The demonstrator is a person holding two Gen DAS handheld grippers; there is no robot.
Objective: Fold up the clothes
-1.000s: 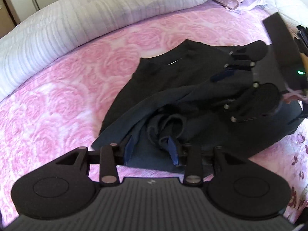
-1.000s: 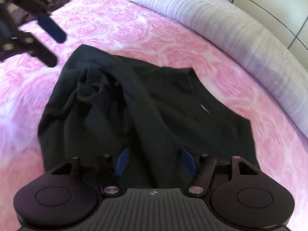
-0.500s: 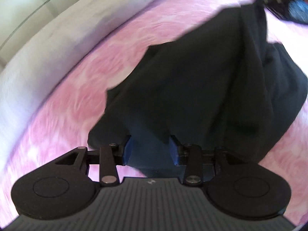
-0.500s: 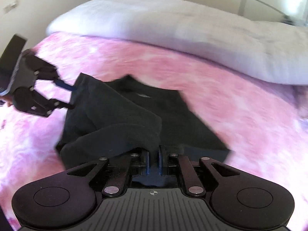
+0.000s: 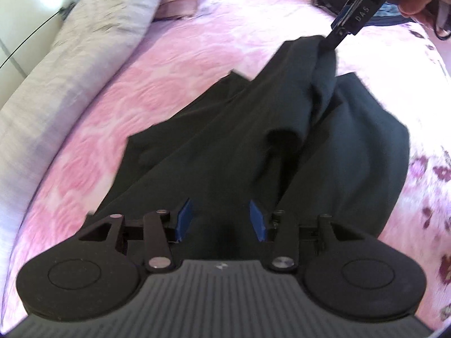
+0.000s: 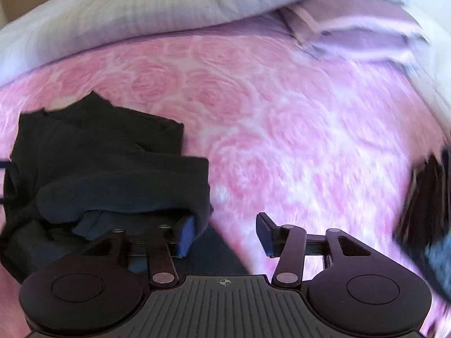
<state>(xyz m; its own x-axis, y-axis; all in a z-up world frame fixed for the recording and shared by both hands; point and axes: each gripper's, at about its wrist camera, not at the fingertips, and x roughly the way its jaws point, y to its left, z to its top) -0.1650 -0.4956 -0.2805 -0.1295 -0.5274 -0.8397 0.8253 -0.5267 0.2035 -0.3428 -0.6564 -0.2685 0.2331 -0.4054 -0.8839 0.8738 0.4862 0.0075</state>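
While black garment (image 5: 253, 146) lies on pink bed (image 5: 174, 64), long axis running between grippers, I note left hand-held gripper (image 5: 221, 219) opening, cloth between pads; right hand-held gripper (image 6: 225, 232) opening, cloth draped leftward.

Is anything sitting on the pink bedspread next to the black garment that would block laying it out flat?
Nothing visible does. The pink bedspread beside the black garment is bare up to the grey duvet. The striped pillow and dark folded clothes lie well off to the side.

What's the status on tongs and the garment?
Left tongs opening, cloth between pads. Right tongs opening, pads clear. Black garment bunched on pink bedspread. Nothing blocking.
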